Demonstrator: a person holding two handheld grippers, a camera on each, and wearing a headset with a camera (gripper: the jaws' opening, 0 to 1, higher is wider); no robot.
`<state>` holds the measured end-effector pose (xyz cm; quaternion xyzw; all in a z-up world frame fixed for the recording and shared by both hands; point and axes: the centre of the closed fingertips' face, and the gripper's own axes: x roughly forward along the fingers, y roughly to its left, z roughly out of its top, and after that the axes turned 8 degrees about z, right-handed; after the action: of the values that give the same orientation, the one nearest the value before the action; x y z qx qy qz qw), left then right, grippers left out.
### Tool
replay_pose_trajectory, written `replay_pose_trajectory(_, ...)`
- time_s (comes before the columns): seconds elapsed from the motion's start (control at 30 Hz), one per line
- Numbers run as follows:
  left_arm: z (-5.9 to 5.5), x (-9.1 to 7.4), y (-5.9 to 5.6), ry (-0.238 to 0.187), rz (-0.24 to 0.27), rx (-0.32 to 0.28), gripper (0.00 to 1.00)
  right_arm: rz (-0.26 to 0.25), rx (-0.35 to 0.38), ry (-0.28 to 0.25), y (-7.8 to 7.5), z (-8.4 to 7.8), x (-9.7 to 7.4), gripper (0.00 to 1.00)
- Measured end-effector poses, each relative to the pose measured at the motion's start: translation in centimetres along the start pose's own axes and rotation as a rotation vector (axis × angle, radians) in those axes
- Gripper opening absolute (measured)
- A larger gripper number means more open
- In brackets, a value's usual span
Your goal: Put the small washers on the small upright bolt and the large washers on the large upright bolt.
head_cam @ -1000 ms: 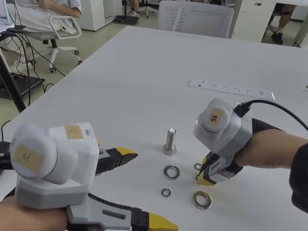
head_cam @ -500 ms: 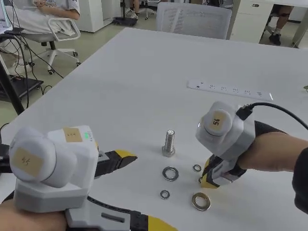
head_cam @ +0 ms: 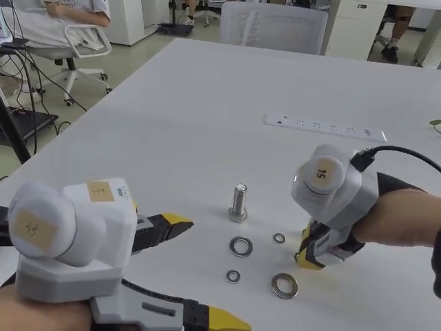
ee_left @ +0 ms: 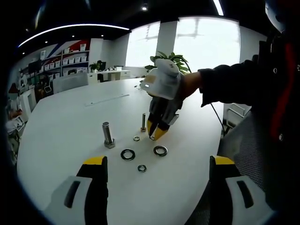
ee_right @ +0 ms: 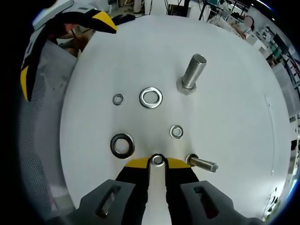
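Bolts 2, large washers 2, small washers 3, 1 nipped in right hand-held gripper; left hand-held gripper wide.

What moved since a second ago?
The right gripper slid a little away from the large bolt, so a loose small washer beside it shows fully. Its jaws are closed on a second small washer. The other washers, the bolt and the open left gripper stayed put.

Right hand-held gripper shifted right, farther from large bolt.
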<state>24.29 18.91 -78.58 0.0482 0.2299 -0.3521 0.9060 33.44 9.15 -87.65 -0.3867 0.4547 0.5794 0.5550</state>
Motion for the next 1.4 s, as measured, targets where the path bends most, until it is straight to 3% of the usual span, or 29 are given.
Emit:
replay_pose_trajectory(0.77, -0.2, 0.1, -0.1, 0.009, 0.000, 0.002, 0.90, -0.018, 0.033, 0.020, -0.6, -2.4, -1.3, 0.13)
replay_pose_trajectory(1.4, -0.1, 0.1, -0.3, 0.009, -0.003, 0.002, 0.89, -0.056, 0.022, 0.012, -1.0, -2.7, -5.1, 0.13)
